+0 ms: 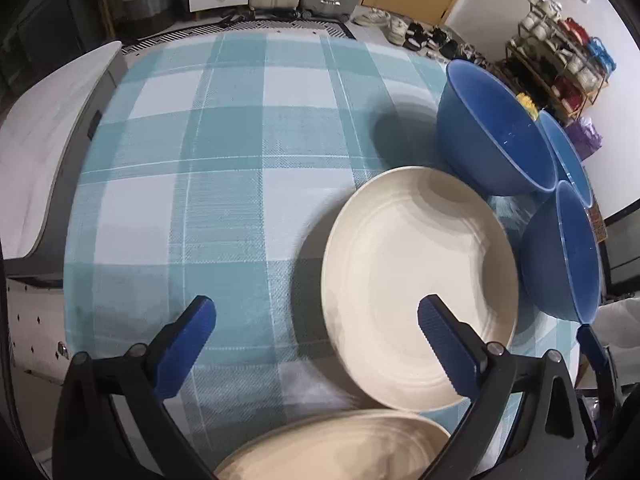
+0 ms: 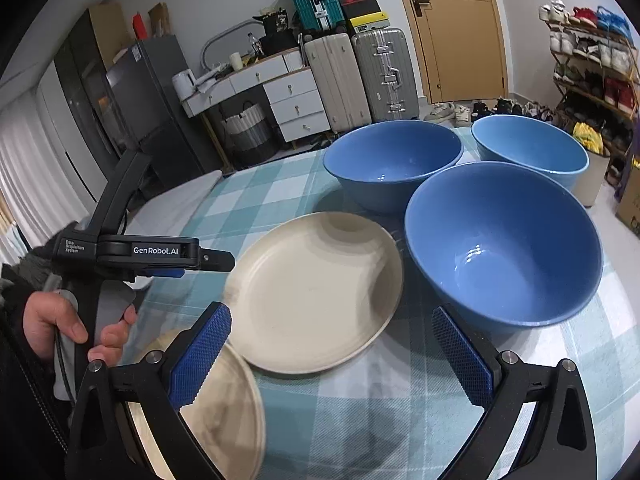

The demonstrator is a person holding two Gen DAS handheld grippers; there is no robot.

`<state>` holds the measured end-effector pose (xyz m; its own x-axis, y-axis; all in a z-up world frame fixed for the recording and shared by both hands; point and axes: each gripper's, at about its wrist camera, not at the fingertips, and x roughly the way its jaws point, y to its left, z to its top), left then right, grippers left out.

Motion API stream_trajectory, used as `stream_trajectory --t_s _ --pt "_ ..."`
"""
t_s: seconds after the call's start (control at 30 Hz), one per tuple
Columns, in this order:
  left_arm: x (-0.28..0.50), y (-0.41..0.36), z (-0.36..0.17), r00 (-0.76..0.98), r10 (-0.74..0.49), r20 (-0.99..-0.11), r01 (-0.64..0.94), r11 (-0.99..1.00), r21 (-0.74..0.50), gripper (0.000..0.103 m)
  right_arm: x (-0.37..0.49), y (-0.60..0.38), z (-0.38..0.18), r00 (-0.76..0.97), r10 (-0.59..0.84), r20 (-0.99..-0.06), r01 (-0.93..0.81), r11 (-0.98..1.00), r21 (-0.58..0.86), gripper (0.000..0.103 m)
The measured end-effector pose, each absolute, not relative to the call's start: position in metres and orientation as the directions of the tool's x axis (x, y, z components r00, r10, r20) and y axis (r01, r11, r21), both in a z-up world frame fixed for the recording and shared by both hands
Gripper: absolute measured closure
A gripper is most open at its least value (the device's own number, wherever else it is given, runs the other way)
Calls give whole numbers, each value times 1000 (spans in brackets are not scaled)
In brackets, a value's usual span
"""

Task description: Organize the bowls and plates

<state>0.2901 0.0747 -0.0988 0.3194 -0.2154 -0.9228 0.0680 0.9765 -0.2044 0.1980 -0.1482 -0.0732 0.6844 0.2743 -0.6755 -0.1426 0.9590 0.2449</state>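
A cream plate (image 1: 416, 280) lies on the checked tablecloth; it also shows in the right wrist view (image 2: 316, 292). A second cream plate (image 1: 340, 448) lies nearer, at the table's front edge, also in the right wrist view (image 2: 224, 412). Three blue bowls stand upright to the right: the near one (image 2: 504, 244), the far left one (image 2: 392, 160) and the far right one (image 2: 528, 148). My left gripper (image 1: 316, 344) is open and empty above the cloth, its right finger over the first plate. My right gripper (image 2: 332, 356) is open and empty above the plates' near edges.
The teal checked tablecloth (image 1: 224, 168) covers the table. The left hand-held gripper body (image 2: 132, 252) shows in the right wrist view. A grey-white surface (image 1: 44, 148) adjoins the table on the left. Suitcases, drawers and a shoe rack stand beyond.
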Motion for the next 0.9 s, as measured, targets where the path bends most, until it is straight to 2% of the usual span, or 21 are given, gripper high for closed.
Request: stream_trajectory --t_s 0.13,0.2,0.33,0.4,0.53,0.6,0.67,0.77,0.9 --pt "297 73 -102 318 -195 -928 82 981 -178 6 205 -148 -77 684 275 -675 -143 959 245 1" --pt "302 74 -106 306 -200 -931 87 980 -182 15 208 -147 -79 680 273 -680 -144 960 241 1" --pt "309 75 -118 260 -239 -935 95 970 -222 24 213 -146 -82 670 272 -691 -145 960 238 1" --pt "310 74 -121 245 -253 -936 108 966 -233 42 214 -146 -83 670 277 -688 -146 959 244 1" --pt "310 73 -126 220 -272 -937 117 961 -251 58 214 -144 -85 669 272 -691 -147 961 236 1" --pt "310 74 -127 211 -281 -936 116 958 -261 74 214 -143 -85 669 273 -691 -149 961 235 1" --pt "310 75 -128 204 -292 -934 119 955 -273 83 214 -143 -85 670 273 -691 -151 961 233 1" --pt "308 75 -125 220 -290 -932 142 954 -263 89 213 -143 -83 670 274 -690 -150 960 236 1" --pt "308 77 -122 237 -281 -930 147 957 -251 90 212 -142 -83 668 271 -693 -151 961 231 1"
